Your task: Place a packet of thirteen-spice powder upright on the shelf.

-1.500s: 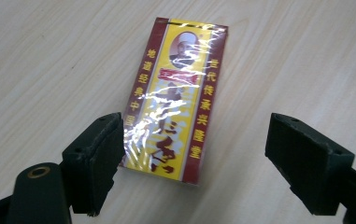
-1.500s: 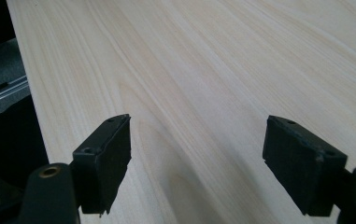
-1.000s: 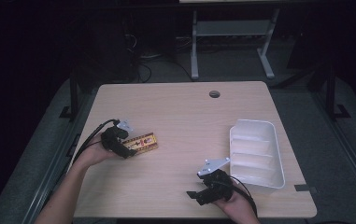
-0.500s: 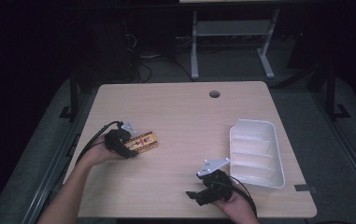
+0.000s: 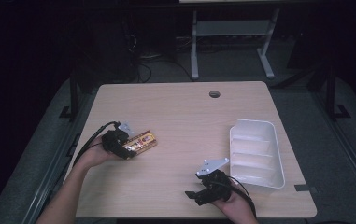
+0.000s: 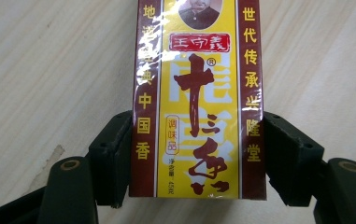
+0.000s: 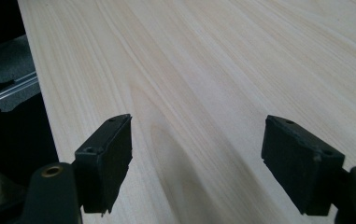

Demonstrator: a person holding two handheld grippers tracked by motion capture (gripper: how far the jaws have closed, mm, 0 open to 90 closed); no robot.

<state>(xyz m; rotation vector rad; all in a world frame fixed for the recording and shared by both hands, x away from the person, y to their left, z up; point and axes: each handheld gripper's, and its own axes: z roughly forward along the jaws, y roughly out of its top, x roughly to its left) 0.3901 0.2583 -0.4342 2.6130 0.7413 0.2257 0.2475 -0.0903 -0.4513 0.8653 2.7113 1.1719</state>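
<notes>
Left of the tray (image 5: 256, 151), your left tool (image 6: 192, 154) has just closed on the box (image 6: 196, 98) (right tool (image 7: 196, 158) gapes, holding nothing); lift straight up.

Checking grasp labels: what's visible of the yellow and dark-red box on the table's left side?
The flat rectangular yellow and dark-red box wears glossy film and carries red and yellow Chinese characters, with a small portrait at its far end. It lies face up on the light wooden table, left of centre. The left gripper has just closed on its near end, black fingers pressing both long sides.
</notes>
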